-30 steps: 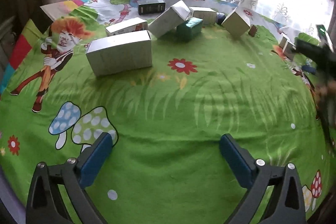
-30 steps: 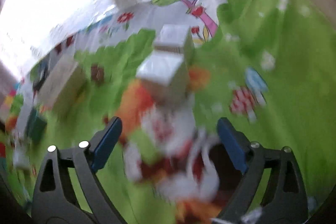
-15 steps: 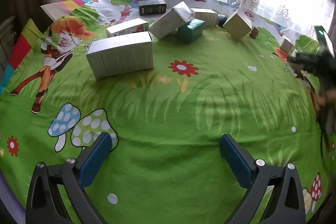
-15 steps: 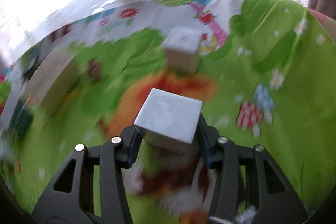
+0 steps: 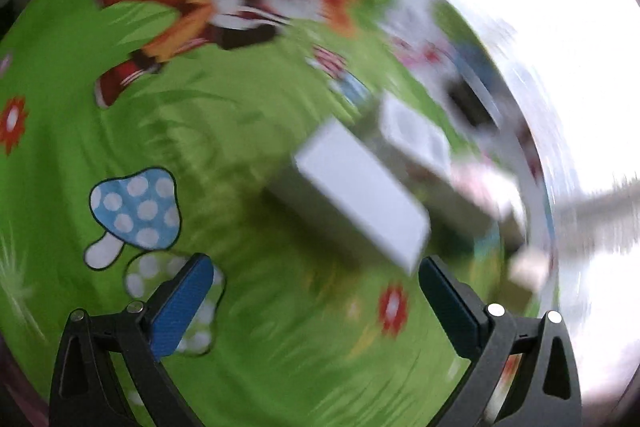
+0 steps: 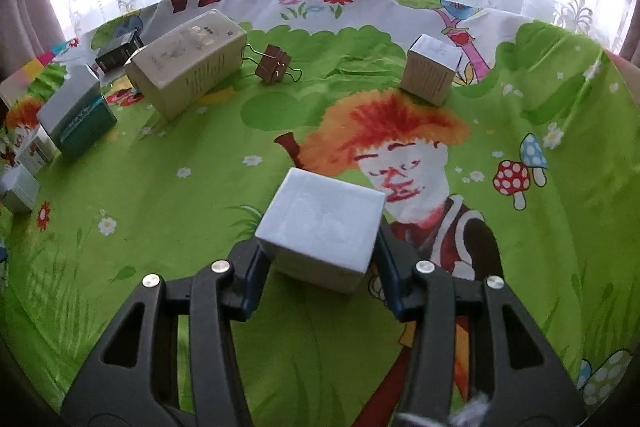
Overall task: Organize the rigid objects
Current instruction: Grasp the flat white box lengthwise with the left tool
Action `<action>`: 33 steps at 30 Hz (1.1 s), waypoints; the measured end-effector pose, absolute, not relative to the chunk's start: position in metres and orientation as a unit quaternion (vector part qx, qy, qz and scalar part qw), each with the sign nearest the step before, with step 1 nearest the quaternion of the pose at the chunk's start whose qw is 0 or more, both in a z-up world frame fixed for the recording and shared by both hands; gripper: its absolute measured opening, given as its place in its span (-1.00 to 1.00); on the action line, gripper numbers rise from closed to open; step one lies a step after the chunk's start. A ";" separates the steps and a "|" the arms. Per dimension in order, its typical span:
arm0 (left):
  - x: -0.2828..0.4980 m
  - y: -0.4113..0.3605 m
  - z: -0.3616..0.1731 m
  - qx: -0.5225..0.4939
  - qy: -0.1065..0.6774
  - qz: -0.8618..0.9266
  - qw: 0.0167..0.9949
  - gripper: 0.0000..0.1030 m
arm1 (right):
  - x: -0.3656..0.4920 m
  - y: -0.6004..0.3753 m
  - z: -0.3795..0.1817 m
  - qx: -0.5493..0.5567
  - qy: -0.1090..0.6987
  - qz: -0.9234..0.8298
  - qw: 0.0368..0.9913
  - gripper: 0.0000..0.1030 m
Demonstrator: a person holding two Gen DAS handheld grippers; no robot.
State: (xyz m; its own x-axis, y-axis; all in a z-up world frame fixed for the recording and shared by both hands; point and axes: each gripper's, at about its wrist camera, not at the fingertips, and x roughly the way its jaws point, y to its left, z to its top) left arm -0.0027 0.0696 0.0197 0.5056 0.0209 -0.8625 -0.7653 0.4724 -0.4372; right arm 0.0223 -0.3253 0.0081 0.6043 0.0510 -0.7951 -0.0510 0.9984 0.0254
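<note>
Right gripper (image 6: 320, 267) jaws just closed, clamping small white box (image 6: 320, 227); shallow bite, could twist out. Left gripper (image 5: 316, 299) gaping, empty, risks clipping long white carton (image 5: 360, 203)

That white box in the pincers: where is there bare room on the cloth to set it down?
The grass patch between the white box, the clip and the teal box is bare. So is the green right of the small cube. The left edge is crowded with boxes.

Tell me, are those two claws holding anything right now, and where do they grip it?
The right gripper clamps a small white box by its two opposite sides. The left gripper is open and holds nothing.
</note>
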 end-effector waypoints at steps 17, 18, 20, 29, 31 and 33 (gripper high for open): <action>0.028 0.083 0.021 -0.185 0.519 0.157 0.819 0.48 | 0.028 -0.332 0.007 0.027 0.440 0.044 0.896 0.05; 0.021 0.089 0.022 -0.183 0.519 0.144 0.822 0.49 | 0.028 -0.332 0.006 0.026 0.441 0.043 0.896 0.05; 0.012 0.097 0.020 -0.174 0.520 0.148 0.823 0.72 | 0.028 -0.330 0.006 0.020 0.441 0.040 0.896 0.05; -0.031 0.093 0.017 -0.173 0.511 0.190 0.820 0.84 | 0.029 -0.329 0.006 0.011 0.442 0.038 0.896 0.05; -0.035 0.092 0.016 -0.156 0.497 0.199 0.830 0.80 | 0.029 -0.329 0.006 0.013 0.442 0.040 0.896 0.05; -0.036 0.091 0.016 -0.133 0.490 0.203 0.837 0.63 | 0.030 -0.330 0.006 0.015 0.442 0.042 0.896 0.05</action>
State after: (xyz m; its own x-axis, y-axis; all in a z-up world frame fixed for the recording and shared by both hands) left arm -0.0363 0.0912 0.0160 0.4376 0.2102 -0.8742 -0.4707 0.8820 -0.0236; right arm 0.0302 -0.3299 0.0055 0.6064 0.0885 -0.7902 -0.0619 0.9960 0.0641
